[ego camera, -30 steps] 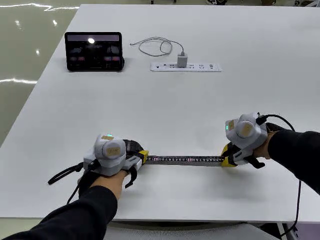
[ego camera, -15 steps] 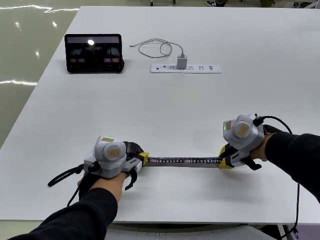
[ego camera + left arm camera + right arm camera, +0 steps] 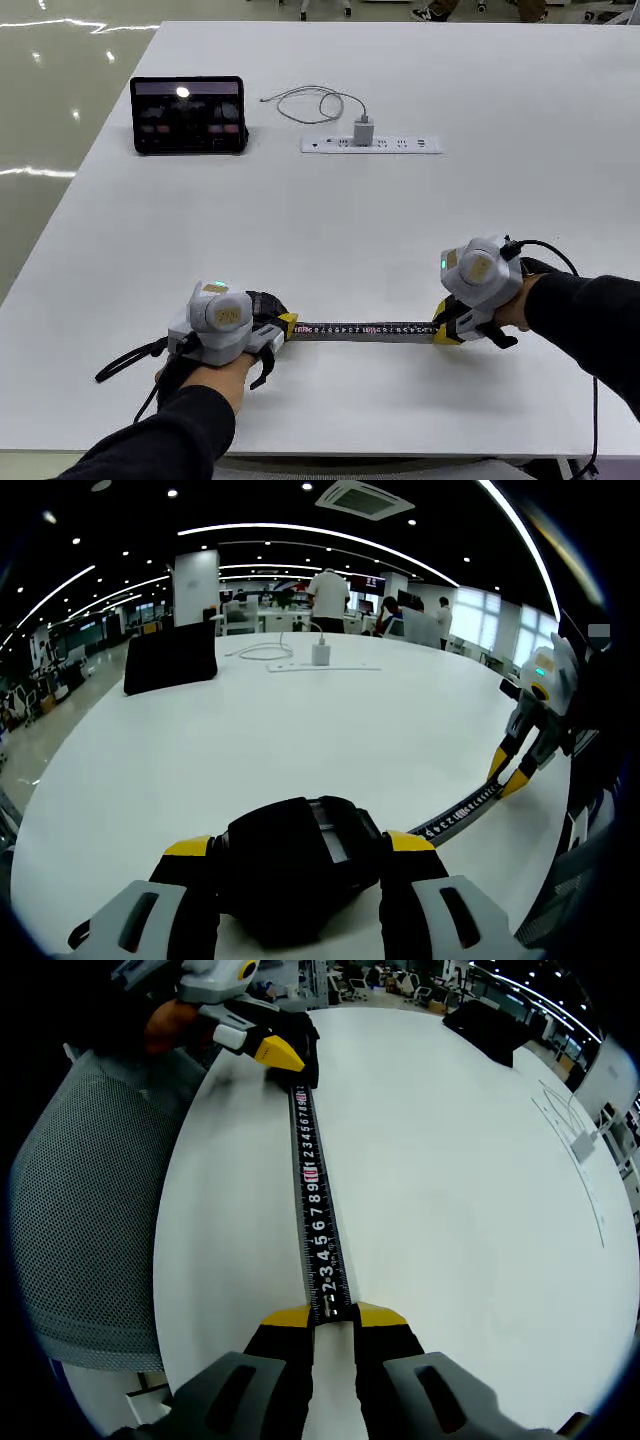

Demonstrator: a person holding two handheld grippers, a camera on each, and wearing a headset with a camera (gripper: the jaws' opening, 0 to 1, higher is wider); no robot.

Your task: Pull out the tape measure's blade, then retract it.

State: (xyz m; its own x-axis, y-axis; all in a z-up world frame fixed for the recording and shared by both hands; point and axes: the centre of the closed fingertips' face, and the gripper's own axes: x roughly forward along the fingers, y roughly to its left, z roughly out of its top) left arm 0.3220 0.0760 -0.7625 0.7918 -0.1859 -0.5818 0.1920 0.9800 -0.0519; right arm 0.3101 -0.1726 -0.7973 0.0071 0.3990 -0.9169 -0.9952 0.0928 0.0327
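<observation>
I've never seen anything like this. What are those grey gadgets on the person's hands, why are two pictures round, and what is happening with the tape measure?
There is no robot here: a person holds a two-jaw gripper in each hand. The wide picture comes from a camera on the person's head, looking down at a white table. The round pictures come from fisheye cameras that ride on the grippers and look along their jaws. The left gripper is shut around the black tape measure case. The right gripper pinches the end of the blade, which lies pulled out flat between them. Farther back on the table are a tablet and a power strip with a charger and a coiled cable.
</observation>
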